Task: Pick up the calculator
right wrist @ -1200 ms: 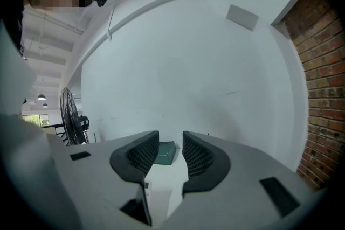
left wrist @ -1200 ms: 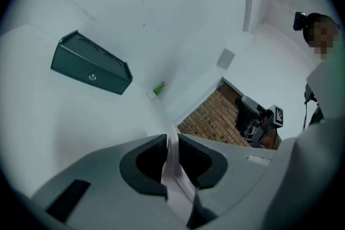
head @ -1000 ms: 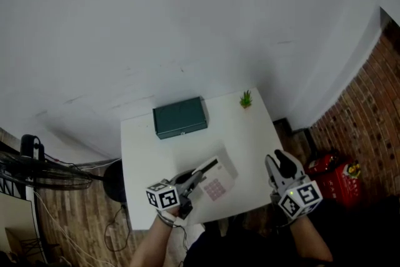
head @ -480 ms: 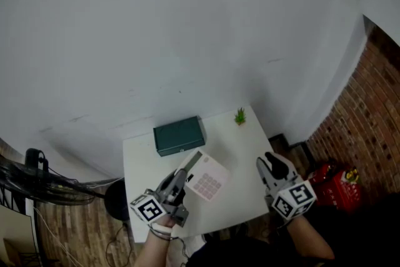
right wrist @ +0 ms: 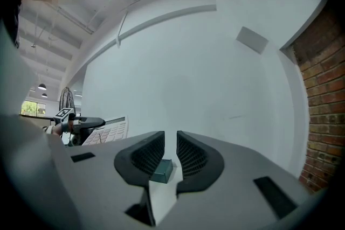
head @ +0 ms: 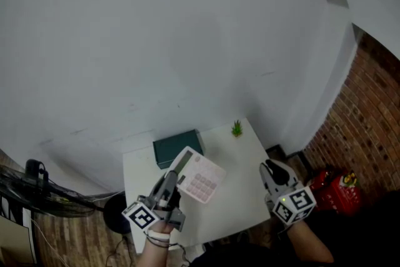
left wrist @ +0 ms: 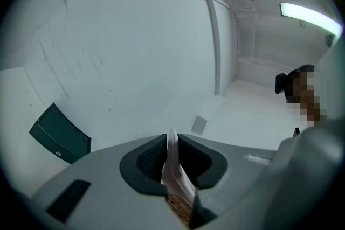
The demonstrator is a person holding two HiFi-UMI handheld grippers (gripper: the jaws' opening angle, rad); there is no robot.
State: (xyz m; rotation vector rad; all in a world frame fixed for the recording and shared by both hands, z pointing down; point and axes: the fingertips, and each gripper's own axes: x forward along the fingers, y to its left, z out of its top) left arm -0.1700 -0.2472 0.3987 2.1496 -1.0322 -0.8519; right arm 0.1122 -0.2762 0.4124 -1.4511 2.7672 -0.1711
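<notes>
Above the white surface (head: 240, 197), head view: the calculator (head: 200, 177) hangs clear of the top, keys up and tilted, held by one edge in the left tongs (head: 173, 179). The left gripper view shows these jaws closed on the thin edge of the casing. The pads press it from both sides, with only a shallow strip of it between them. The right tongs (head: 273, 170) stand well apart to the right, near the surface's right edge. Their jaws are closing, and the right gripper view shows nothing between them, only the green box (head: 164, 148) far beyond the gap. That box rests at the back of the surface, partly covered in the head view by the calculator. A small plant (head: 237, 129) stands at the far right corner.

Step in hand, as judged: bringing the calculator up and free, with the pickup nearly or wholly complete. To do it well, the grip should be firm and even, since a flat body held by one edge will tend to pivot or slip under its own weight. A smooth, slow raise without rolling the wrist would limit that swing. The path should avoid the box and the plant. The right tongs have no evident part and belong off to the side.
</notes>
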